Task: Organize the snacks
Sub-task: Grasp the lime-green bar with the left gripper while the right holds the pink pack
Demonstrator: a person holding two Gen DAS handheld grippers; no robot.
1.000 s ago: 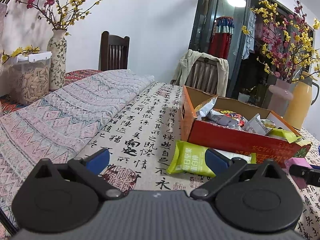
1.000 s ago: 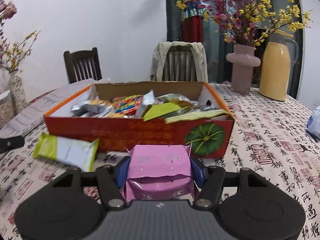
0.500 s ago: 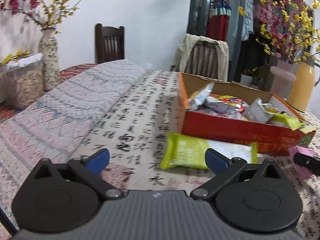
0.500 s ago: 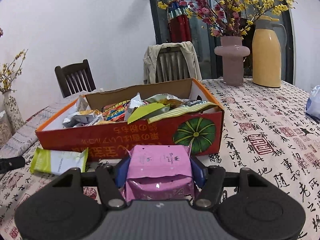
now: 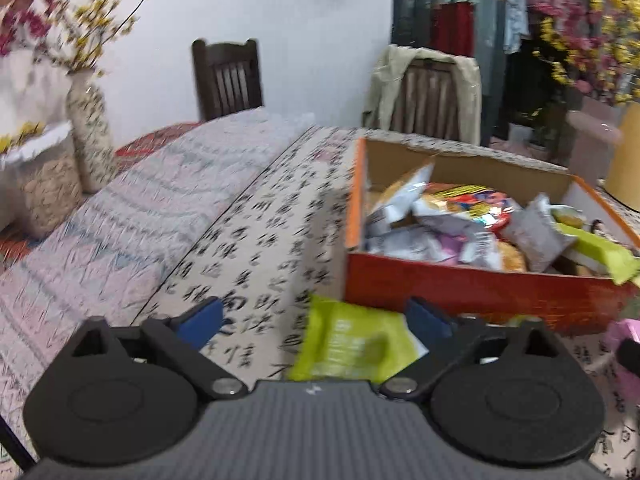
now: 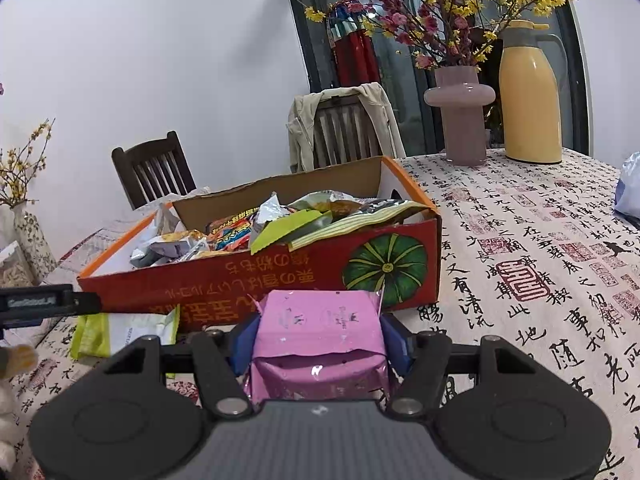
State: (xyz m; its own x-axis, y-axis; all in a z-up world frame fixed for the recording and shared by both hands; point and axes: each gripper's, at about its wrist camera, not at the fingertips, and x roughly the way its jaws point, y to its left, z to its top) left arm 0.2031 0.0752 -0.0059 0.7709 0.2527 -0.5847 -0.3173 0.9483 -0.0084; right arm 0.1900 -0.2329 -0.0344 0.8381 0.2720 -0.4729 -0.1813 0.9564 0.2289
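A: What does the packet in the right gripper (image 6: 319, 338) look like?
B: A pink snack pack (image 6: 320, 334), foil, creased, bottom centre of the right wrist view. The blue pads (image 6: 394, 338) press both its sides, jaws about half apart.

A: And the left gripper (image 5: 315, 318)?
B: Its jaws are closing. A green packet (image 5: 352, 344) lies flat between them, low centre of the left wrist view, just beside the right pad; whether it touches is too blurred to tell.

A: Where is the box?
B: The red cardboard box (image 6: 280, 280) sits mid-frame, heaped with wrappers, a green pumpkin printed on its front.

A: The surface?
B: A tablecloth (image 6: 540, 264) printed with black calligraphy and red seals.

A: The room?
B: Upper right, a pink vase (image 6: 460, 116) of blossoms and a yellow thermos (image 6: 530, 96); behind, a dark chair (image 6: 152, 168) against a white wall.
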